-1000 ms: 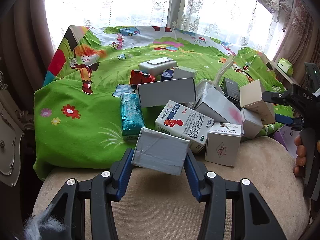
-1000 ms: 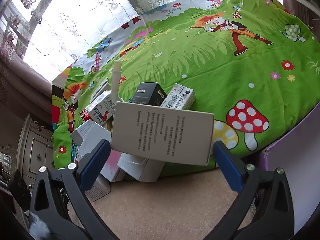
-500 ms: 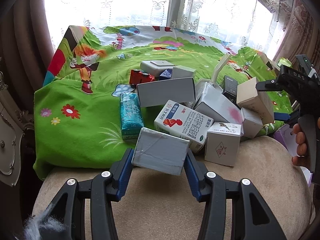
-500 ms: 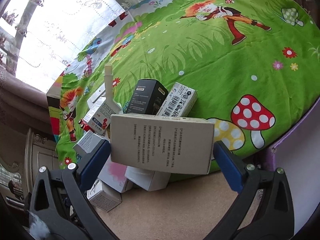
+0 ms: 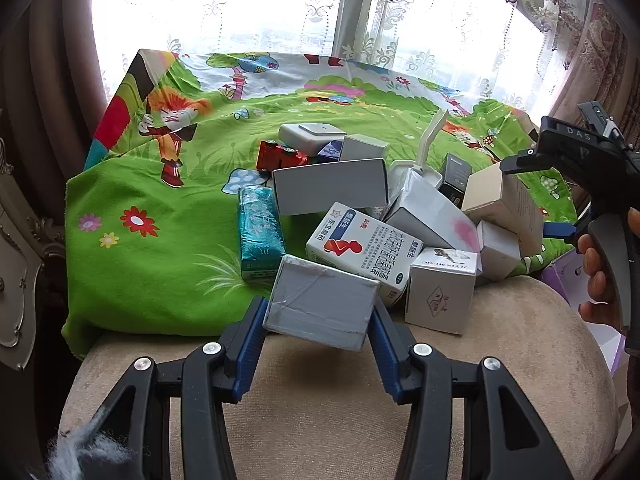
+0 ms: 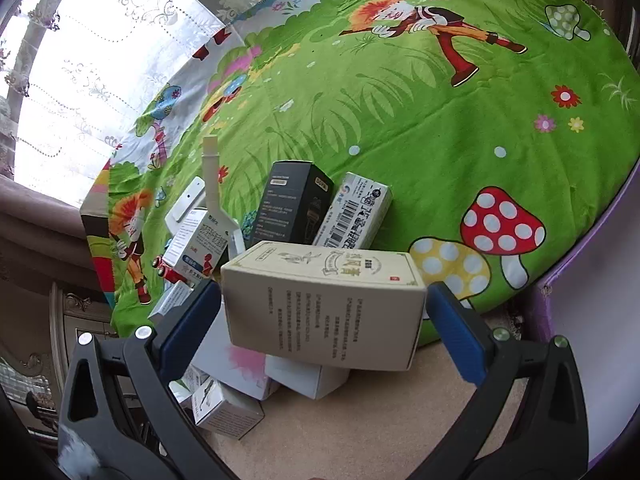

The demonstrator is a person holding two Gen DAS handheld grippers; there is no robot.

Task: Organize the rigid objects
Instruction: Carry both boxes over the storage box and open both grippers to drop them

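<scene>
A: What is seen from the left wrist?

B: A grey taped box [image 5: 320,307] is clamped between the blue fingers [image 5: 251,346] of the left gripper [image 5: 318,350], part-way closed, and is held tilted over a beige cushion [image 5: 360,408]. Just behind it, a pile of boxes is heaped at the edge of a green cartoon cloth [image 5: 152,264]: a white milk carton [image 5: 362,250], a teal packet [image 5: 259,236], a small white cube box [image 5: 440,294]. A red toy car [image 5: 280,156] is lodged further back.

A: And from the right wrist?

B: A cream box with printed text [image 6: 324,304] is gripped at both ends by the right gripper [image 6: 320,328], spread wide, and is carried above the pile. A black box [image 6: 294,204] and a barcoded box [image 6: 354,212] are seen just behind it on the cloth.
</scene>
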